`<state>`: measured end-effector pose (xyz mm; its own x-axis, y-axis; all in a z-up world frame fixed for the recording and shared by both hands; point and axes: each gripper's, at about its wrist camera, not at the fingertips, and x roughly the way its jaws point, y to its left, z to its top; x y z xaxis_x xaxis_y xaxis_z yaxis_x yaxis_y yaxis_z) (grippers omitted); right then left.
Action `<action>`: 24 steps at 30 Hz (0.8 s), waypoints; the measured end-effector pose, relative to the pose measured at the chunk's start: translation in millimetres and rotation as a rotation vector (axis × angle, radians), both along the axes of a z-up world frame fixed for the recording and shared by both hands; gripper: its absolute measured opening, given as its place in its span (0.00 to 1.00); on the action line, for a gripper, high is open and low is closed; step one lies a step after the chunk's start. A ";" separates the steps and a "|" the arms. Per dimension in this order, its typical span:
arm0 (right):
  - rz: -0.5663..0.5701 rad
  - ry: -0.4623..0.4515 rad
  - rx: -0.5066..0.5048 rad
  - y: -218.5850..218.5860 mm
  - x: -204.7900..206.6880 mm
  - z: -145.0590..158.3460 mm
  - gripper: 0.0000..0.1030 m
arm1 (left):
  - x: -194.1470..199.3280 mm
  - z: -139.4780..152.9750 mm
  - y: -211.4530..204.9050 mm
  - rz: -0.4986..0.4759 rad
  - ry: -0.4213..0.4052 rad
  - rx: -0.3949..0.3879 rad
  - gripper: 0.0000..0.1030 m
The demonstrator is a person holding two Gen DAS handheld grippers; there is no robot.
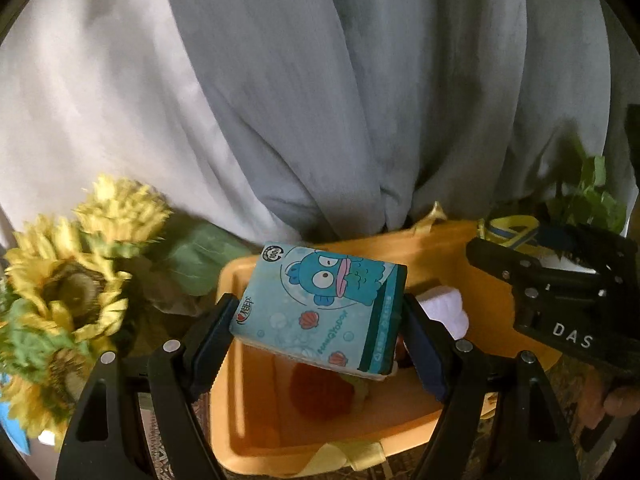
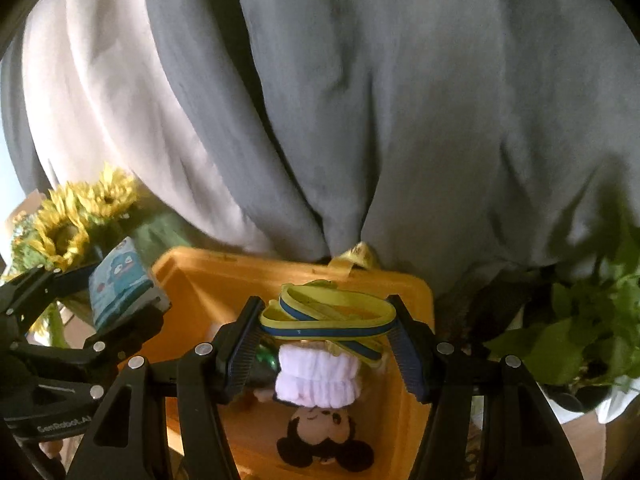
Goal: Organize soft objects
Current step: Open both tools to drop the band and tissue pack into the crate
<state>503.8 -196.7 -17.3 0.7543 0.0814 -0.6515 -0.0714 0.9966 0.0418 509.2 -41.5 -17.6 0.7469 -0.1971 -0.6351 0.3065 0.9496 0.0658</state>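
My left gripper (image 1: 318,330) is shut on a teal tissue pack (image 1: 320,306) with a cartoon fish and holds it above the orange bin (image 1: 256,432). The pack also shows at the left of the right wrist view (image 2: 120,284). My right gripper (image 2: 326,346) is shut on a yellow and blue strap (image 2: 328,320) over the same orange bin (image 2: 208,280). In the bin lie a pink cloth roll (image 2: 318,380) and a mouse plush toy (image 2: 324,436). A red soft thing (image 1: 320,390) lies on the bin floor under the pack.
Grey and white curtains (image 1: 320,100) hang right behind the bin. Sunflowers (image 1: 68,280) stand at the left. A green leafy plant (image 2: 580,340) stands at the right. The right gripper's body (image 1: 560,300) is close on the right in the left wrist view.
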 end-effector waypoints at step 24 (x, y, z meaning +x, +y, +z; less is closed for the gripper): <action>0.091 0.271 -0.014 2.6 49.0 -54.2 0.67 | 34.5 -50.6 -24.5 -0.116 0.245 0.131 0.86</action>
<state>552.8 -194.1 -71.5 0.5423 0.1306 -0.8300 -0.1487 0.9872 0.0582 543.7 -66.0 -68.2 0.5455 -0.1765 -0.8193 0.4345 0.8955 0.0964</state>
